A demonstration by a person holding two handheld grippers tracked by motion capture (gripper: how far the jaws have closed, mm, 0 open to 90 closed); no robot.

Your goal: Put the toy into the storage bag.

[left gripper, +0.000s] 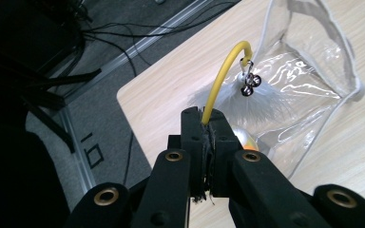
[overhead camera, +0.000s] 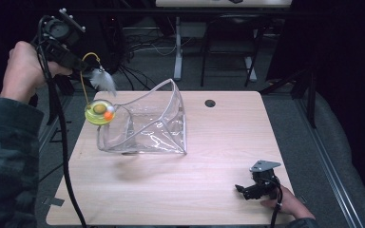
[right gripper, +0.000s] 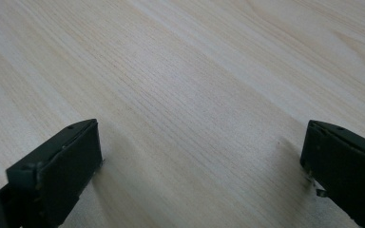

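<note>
A clear plastic pouch [overhead camera: 149, 126] with a pale trimmed edge sits open on a light wooden surface [overhead camera: 209, 190], toward its far left part. All places below are given relative to this pouch.

Up and to the left of the pouch, the left hand-held gripper [overhead camera: 81, 64] is raised above the surface's far left corner, held by the person's left hand [overhead camera: 21, 69]. Its jaws are pressed together on the end of a thin yellow cord [overhead camera: 86, 71]. In the left gripper view the cord [left gripper: 221, 78] rises from between the closed jaws, arches over, and ends at a small metal clasp [left gripper: 248, 80].

A cat toy hangs from that cord below the gripper: a white feather [overhead camera: 103, 80] just beyond the pouch's left edge, and beneath it a yellow-green disc [overhead camera: 99, 113] carrying an orange ball [overhead camera: 108, 115]. The disc is at the pouch's open left rim; whether it touches the plastic cannot be told. In the left gripper view the feather [left gripper: 266, 102] lies against the clear pouch [left gripper: 313, 71].

Well to the right of the pouch and nearer the person, the right hand-held gripper [overhead camera: 241, 190] rests low at the surface's near right part, held by the right hand [overhead camera: 290, 203]. In the right gripper view its jaws stand wide apart with bare wood grain [right gripper: 195, 95] between them, holding nothing.
</note>
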